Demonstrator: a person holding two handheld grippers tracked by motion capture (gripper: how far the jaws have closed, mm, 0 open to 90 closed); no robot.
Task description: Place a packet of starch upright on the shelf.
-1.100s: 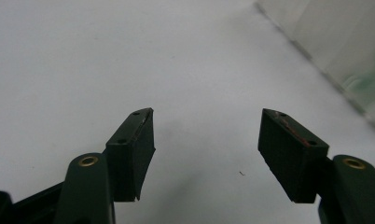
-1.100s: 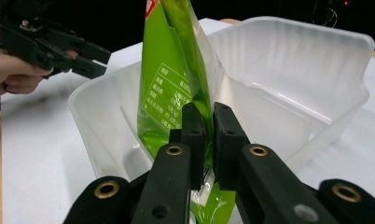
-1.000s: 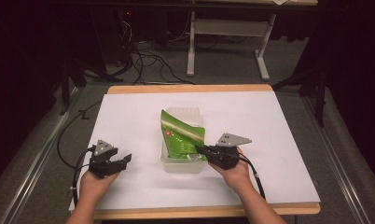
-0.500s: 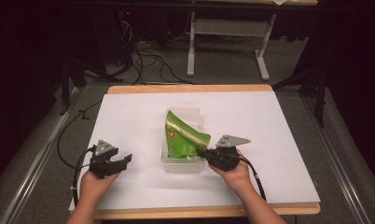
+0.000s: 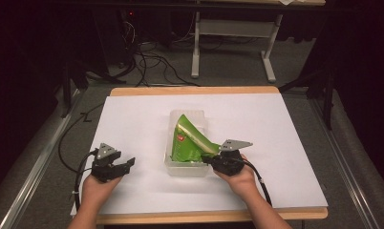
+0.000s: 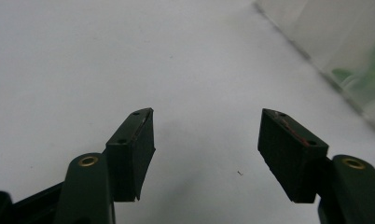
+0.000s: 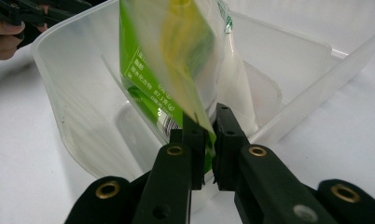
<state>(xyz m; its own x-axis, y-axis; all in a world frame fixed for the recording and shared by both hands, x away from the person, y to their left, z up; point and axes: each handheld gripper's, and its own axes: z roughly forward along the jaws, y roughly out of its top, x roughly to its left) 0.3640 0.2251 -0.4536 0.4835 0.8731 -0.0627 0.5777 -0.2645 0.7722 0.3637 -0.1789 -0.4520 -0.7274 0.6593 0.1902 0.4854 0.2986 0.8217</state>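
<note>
One white-covered worktop (image 5: 285, 138) carries one clear plastic rectangular tub (image 5: 199, 169) at its middle, one green foil snack bag (image 5: 187, 143) inside it, and two black hand-held tools: left tool (image 5: 127, 163), right tool (image 5: 207, 158).

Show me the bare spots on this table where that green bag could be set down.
Bare white table lies left of the clear tub, behind it toward the far edge, and right of the right tool. It is crowded at the tub, where that tool pinches the green bag. The left tool takes the near-left corner.
</note>
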